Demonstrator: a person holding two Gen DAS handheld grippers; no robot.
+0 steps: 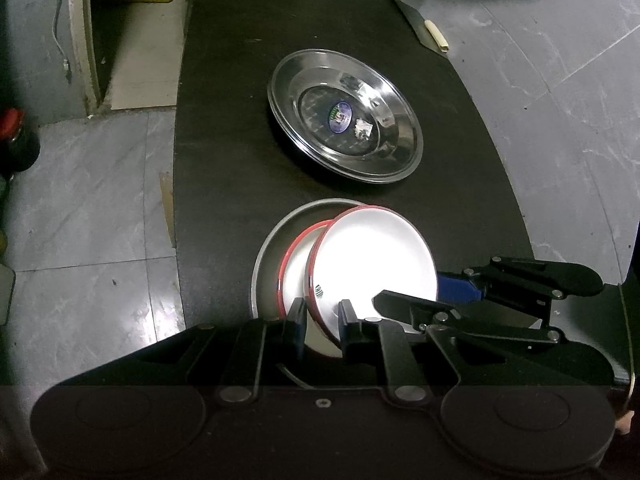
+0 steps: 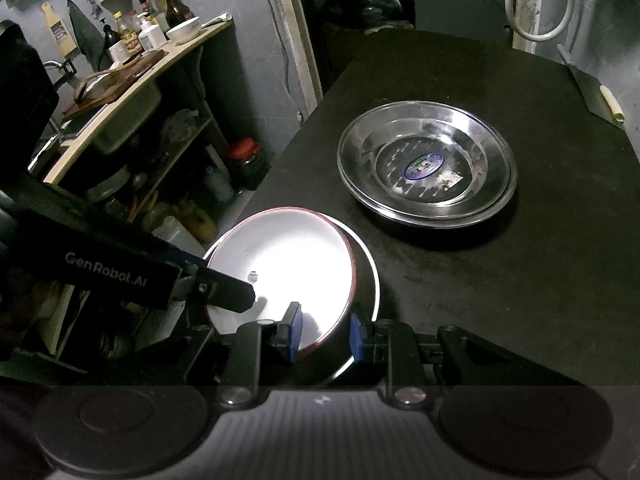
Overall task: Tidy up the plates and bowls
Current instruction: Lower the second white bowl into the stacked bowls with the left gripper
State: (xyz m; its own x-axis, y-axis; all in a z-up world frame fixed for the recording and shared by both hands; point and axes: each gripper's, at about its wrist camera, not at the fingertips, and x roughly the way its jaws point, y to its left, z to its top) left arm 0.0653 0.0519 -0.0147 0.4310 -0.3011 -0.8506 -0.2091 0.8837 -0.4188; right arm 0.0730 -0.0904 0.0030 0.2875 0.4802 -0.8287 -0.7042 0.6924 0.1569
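Worktop [image 1: 224, 184]: dark and round-edged, carrying two groups of dishes.
Steel stack [image 1: 346, 114]: two or so steel dishes nested at 12 o'clock, well apart from the hands, with a sticker at the bottom.
Bowls: a red-rimmed white bowl [image 1: 372, 260] tilts over a second red-rimmed one [image 1: 294, 268], both inside a grey dish [image 1: 268, 248] at 6 o'clock, near the worktop's front edge.
Left gripper [image 1: 320, 320]: jaws narrowed on the top bowl's near rim, one pad inside and one outside; it looks like a pinch on that rim.
Right gripper [image 2: 324, 332]: comes in from 3 o'clock; jaws drawn in around the near edge of the bowls, one pad inside the white bowl, the other outside the grey dish. Whether the pads actually press I cannot tell.
Step in hand: I judge the bowls are being nested; the top one sits askew, not yet settled flat.
Next move: probably level the top bowl and lower it square into the one beneath, then release. That calls for both hands easing together so the rim does not slip or scrape.
Risk: the stack sits near the edge, so a sideways nudge could push it off.
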